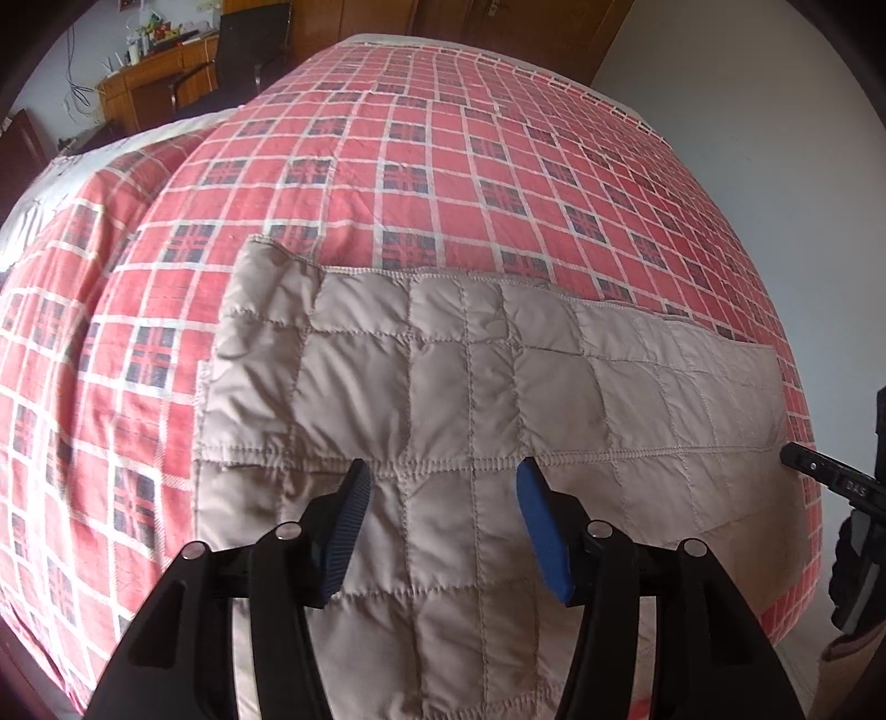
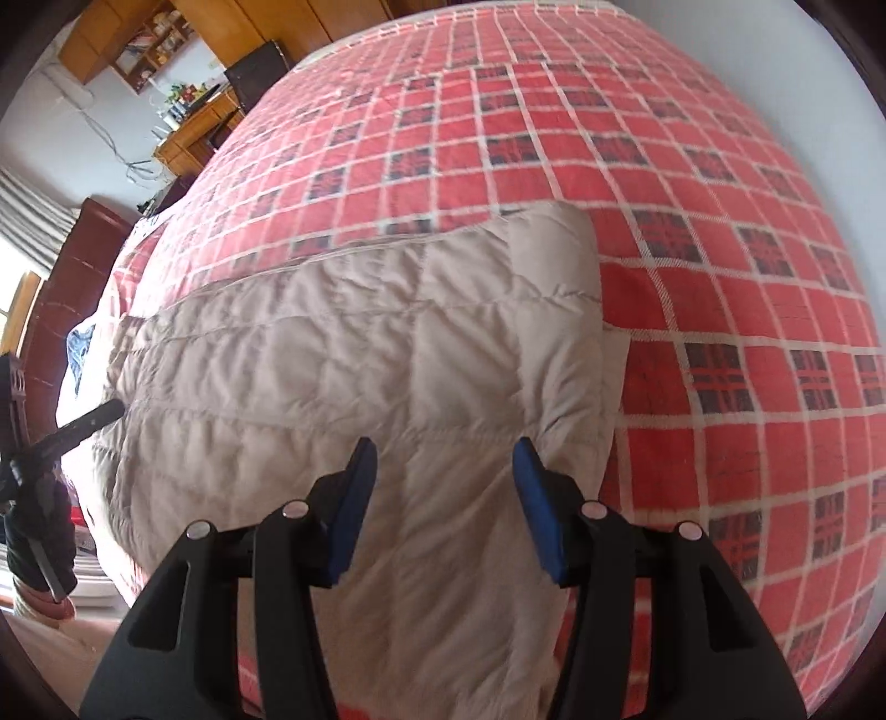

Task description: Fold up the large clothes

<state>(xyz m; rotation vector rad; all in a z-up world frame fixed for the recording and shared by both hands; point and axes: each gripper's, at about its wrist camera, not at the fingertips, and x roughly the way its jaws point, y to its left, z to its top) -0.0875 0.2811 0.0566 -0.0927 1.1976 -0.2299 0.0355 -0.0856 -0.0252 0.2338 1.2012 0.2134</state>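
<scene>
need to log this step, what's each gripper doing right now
Left gripper: open, holding nothing, over the beige quilted garment.
Right gripper: open, holding nothing, over the same garment.

Bed (image 1: 498, 166) with red plaid cover fills the centre of both views; white sheet (image 1: 111, 149) shows at its left edge. Upper left: wooden desk (image 1: 149, 83) with clutter on top, loose cables (image 1: 77, 94) on the pale wall behind, a dark chair (image 1: 243, 44) beside it, wood cabinets (image 1: 443, 16) along the top and, in the right wrist view, an open shelf (image 2: 155, 44) above the desk. Plain white wall (image 1: 775, 111) at right; far left of the right wrist view holds a dark wood headboard (image 2: 72, 277) and bright window with striped curtain (image 2: 27, 210).
</scene>
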